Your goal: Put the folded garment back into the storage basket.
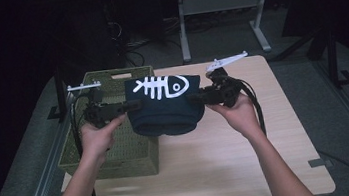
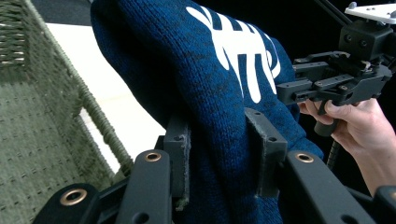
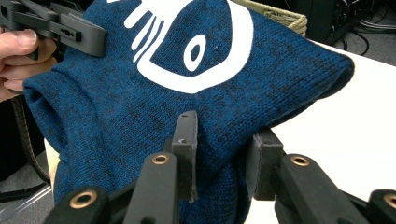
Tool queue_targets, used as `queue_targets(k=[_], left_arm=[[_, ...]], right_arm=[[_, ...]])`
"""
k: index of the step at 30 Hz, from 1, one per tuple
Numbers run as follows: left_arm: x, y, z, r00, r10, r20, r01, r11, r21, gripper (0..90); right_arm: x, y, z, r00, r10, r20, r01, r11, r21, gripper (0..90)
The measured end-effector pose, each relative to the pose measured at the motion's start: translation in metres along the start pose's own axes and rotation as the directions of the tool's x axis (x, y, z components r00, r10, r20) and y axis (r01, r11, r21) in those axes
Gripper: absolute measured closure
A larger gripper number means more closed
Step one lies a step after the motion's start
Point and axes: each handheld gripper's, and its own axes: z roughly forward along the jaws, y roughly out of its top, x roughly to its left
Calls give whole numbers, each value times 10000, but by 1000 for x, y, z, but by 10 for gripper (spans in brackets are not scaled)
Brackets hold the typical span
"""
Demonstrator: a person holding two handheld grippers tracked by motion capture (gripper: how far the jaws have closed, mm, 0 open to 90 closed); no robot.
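In the left gripper view, the left tool [image 2: 222, 144] has its two black jaws clamped on a fold of the dark blue knitted garment with a white fish-skeleton print [image 2: 205, 70] — the cloth bunches between the pads and rises up and away from them. Just to one side of this tool stands the olive-green woven basket [image 2: 37, 116], its rim close beside the jaws. Beyond the cloth, the person's other hand [image 2: 359, 126] grips the far tool.

In the right gripper view, the right tool [image 3: 224, 149] is likewise closed on the knit, the fabric pinched between its pads, the fish's head printed just past them.

From the high view, the garment [image 1: 165, 104] hangs stretched between the left tool [image 1: 124, 105] and the right tool [image 1: 193, 97] — lifted off the pale wooden desk [image 1: 250, 159], its lower fold sagging. The basket [image 1: 118, 150] sits below and behind the left tool.
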Motion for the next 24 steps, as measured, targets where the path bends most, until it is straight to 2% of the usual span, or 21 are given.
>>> queue_targets(k=[13,24], left_arm=[[10,1,-19,9993,-214,-307,212,9998,-48,654],[21,-1,-40,9978,-361,-548,355,9993,-119,654]], right_arm=[[9,10,17,9999,-60,-153,61,10000,18,688],[21,22,39,9990,-241,-366,247,9996,141,689]])
